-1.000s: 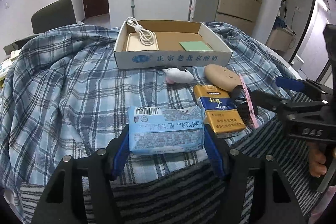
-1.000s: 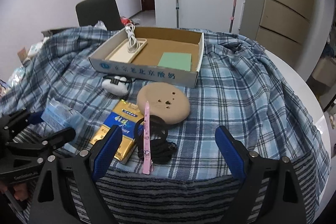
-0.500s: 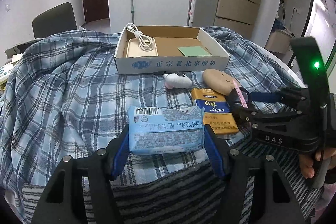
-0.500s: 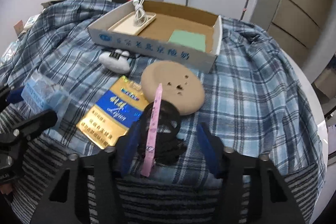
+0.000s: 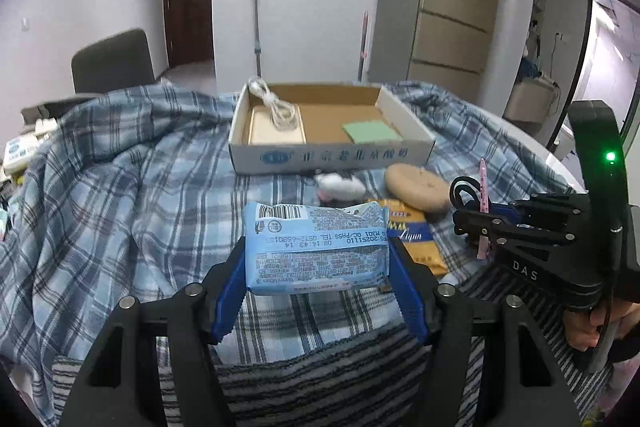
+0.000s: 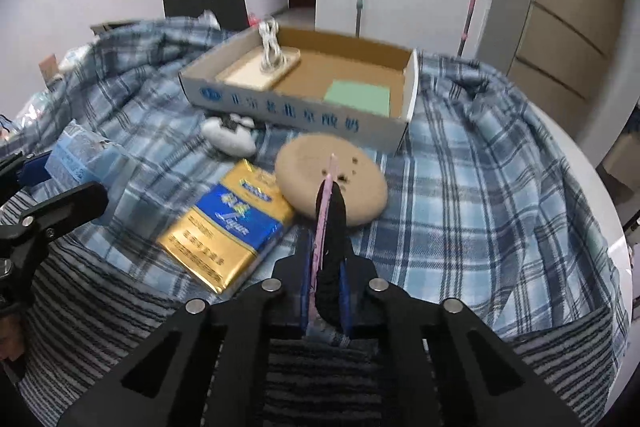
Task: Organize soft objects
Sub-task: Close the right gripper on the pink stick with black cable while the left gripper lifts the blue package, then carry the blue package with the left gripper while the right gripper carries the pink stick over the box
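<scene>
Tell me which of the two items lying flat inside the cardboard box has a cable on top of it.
The beige pad at the box's left end: a coiled white cable rests on it. The green pad toward the right end lies bare.

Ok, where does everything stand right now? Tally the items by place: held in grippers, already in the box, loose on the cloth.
Held: 2, tissue pack in left gripper, black hair ties in right gripper
In cardboard box: 3, cream case, white cable, green pad
On cloth: 3, gold packet, tan puff, white toy
Total: 8
</scene>
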